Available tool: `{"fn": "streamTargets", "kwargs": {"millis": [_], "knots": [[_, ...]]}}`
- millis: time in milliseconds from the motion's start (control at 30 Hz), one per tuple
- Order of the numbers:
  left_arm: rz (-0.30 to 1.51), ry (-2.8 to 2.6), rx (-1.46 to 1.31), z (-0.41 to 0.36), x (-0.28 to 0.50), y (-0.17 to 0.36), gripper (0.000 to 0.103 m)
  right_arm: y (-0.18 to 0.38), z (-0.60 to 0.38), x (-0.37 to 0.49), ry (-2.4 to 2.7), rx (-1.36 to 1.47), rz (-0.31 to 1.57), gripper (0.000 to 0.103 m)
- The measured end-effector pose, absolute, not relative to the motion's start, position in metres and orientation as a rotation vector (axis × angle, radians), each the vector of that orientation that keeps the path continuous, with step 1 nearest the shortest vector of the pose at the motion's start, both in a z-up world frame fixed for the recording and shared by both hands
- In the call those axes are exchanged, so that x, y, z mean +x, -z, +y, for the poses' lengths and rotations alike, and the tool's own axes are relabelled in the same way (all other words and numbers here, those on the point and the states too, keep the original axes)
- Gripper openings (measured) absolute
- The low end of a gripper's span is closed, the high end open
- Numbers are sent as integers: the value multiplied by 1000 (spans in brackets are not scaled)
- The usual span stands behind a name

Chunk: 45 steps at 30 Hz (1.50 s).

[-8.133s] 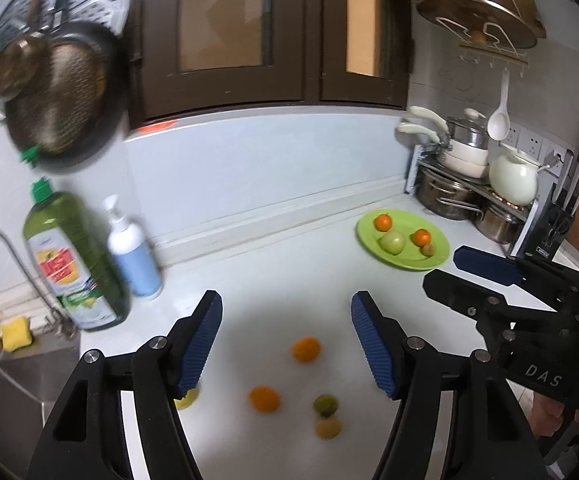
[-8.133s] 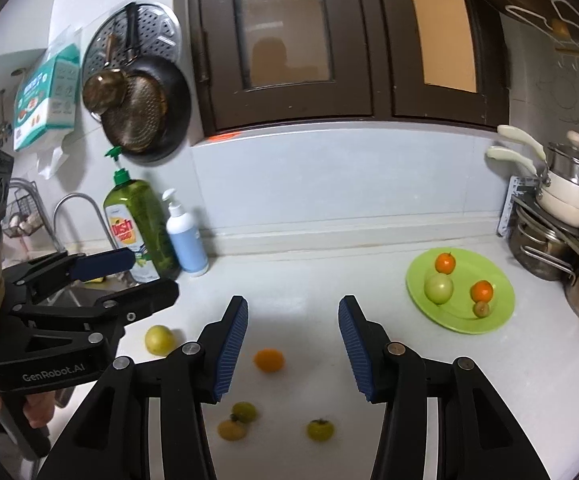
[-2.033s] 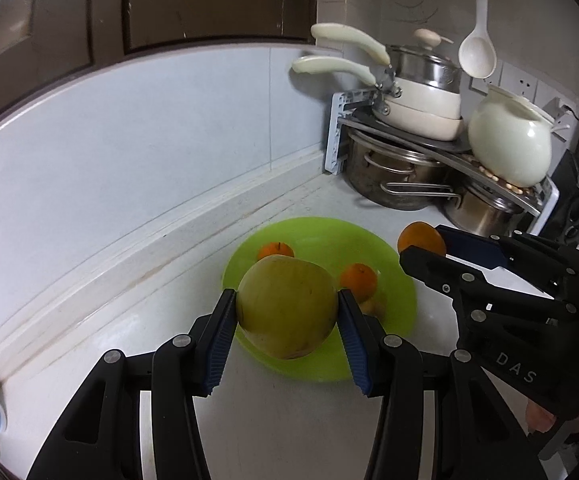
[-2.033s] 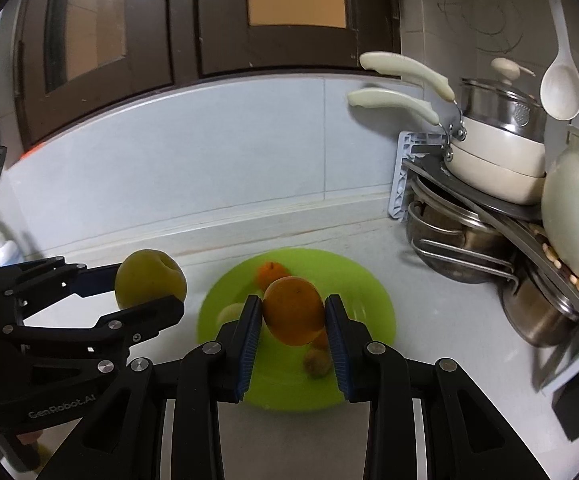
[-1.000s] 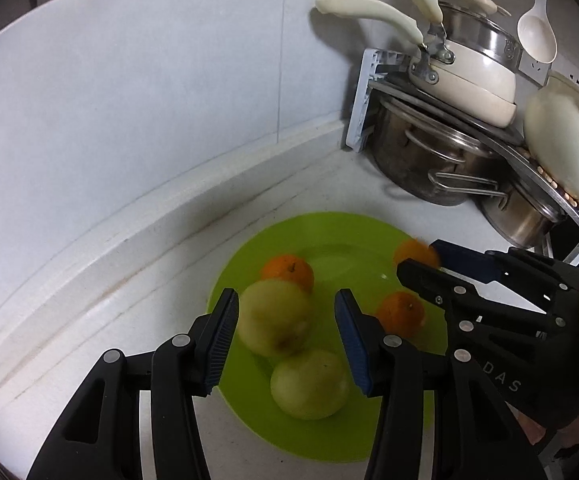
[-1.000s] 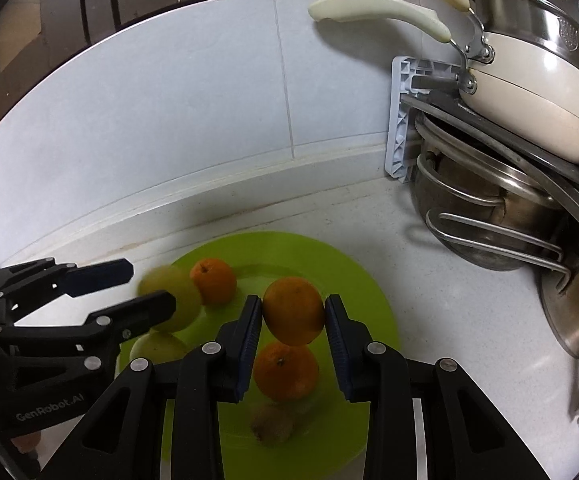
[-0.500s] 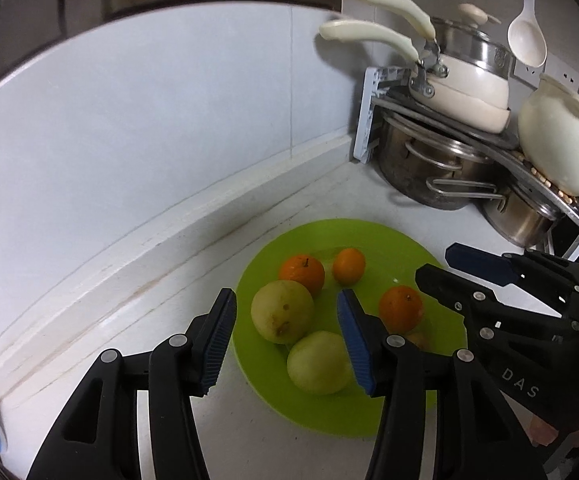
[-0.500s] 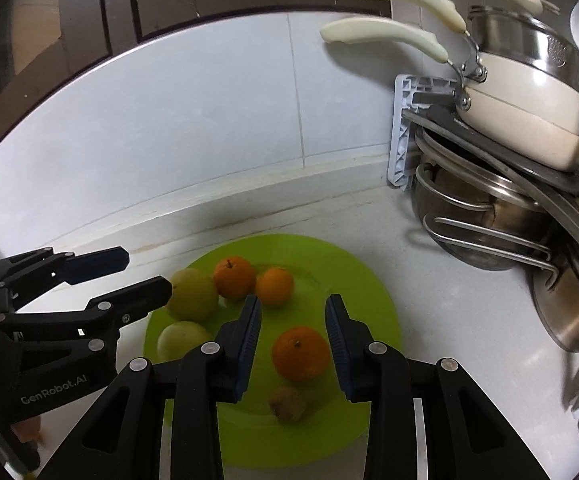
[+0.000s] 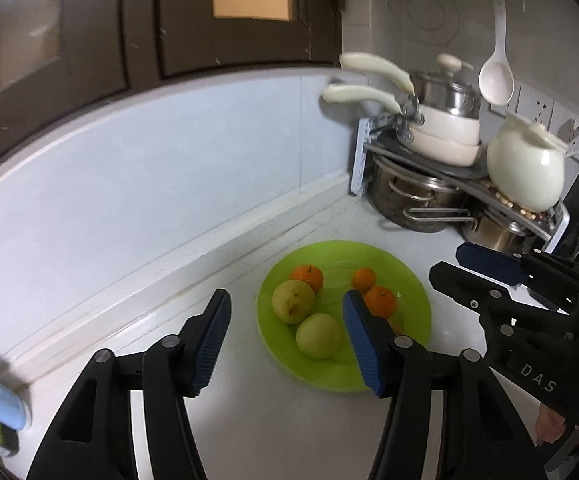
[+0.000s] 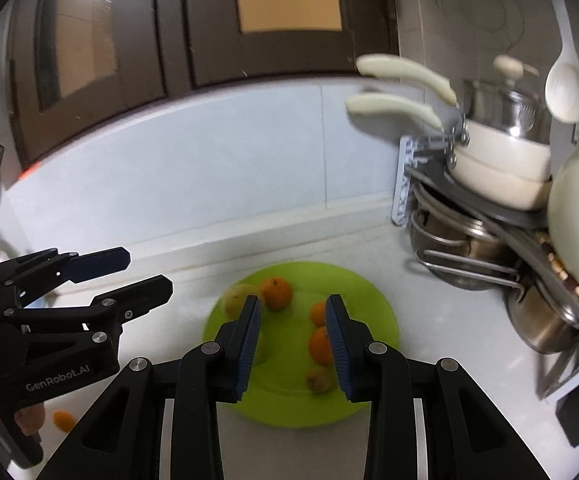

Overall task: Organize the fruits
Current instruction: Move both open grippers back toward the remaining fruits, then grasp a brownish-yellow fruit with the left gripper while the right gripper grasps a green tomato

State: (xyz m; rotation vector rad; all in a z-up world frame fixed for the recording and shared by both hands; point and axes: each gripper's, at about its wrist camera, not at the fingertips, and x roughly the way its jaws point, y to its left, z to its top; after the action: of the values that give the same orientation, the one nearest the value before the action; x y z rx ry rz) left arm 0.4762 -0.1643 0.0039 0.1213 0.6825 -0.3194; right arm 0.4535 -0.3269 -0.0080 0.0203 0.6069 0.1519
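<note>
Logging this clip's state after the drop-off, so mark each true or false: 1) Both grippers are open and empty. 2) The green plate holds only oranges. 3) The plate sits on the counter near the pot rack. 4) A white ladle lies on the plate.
1) True: the left gripper and right gripper are open, holding nothing.
2) False: the green plate also holds two yellow-green fruits, beside the oranges.
3) True: the pot rack stands just behind it.
4) False: the white ladle hangs on the wall.
</note>
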Motion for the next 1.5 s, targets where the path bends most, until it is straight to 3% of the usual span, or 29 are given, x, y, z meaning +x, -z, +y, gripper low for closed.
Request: {"fn": "streamTargets", "kwargs": {"millis": [333, 767, 1500], "knots": [[627, 278, 104, -127, 409, -36, 67, -21, -294, 397, -215, 13, 532, 45], [596, 226, 111, -68, 337, -49, 72, -26, -233, 330, -303, -21, 512, 48], [637, 118, 60, -6, 232, -6, 72, 8, -171, 257, -376, -81, 568, 48]]}}
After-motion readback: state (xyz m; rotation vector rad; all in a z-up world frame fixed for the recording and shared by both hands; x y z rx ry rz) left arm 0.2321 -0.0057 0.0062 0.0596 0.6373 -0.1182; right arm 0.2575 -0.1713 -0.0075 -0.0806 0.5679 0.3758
